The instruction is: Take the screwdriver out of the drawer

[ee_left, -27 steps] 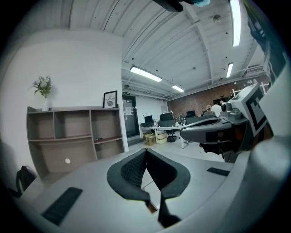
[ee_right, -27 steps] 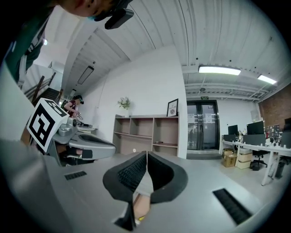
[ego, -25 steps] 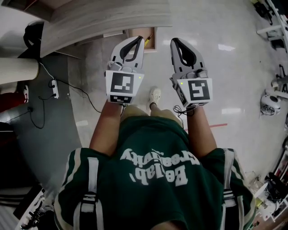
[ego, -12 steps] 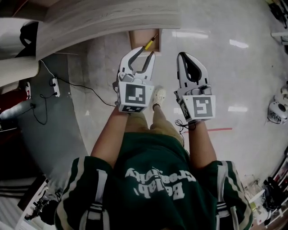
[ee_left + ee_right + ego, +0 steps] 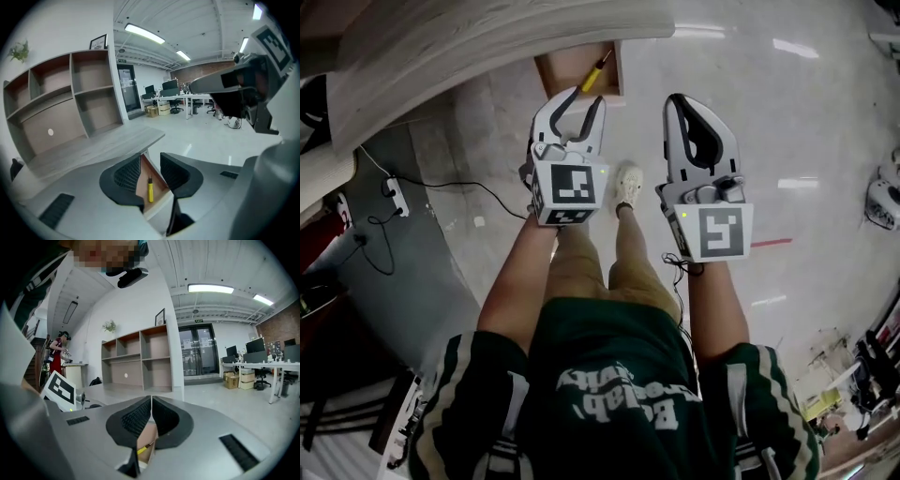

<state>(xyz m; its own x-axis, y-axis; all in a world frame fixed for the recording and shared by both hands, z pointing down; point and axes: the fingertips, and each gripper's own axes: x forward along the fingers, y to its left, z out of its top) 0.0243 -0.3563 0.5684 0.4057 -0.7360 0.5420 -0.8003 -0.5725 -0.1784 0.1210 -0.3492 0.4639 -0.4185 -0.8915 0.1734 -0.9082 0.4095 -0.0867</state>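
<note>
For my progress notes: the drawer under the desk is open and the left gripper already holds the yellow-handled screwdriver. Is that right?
Not quite. The drawer is open, but the yellow-handled screwdriver lies inside it, untouched. The left gripper holds nothing: its jaws are opening, lined up on the screwdriver but short of it. The left gripper view shows this.

**Bright office light, big fisheye warp**

Long ceiling strip lights keep everything evenly bright, shadows are soft. Glossy floor throws white glare streaks in the head view. Both gripper views bulge hard, straight lines curve, corners go black. Distant stuff stays pretty sharp.
</note>
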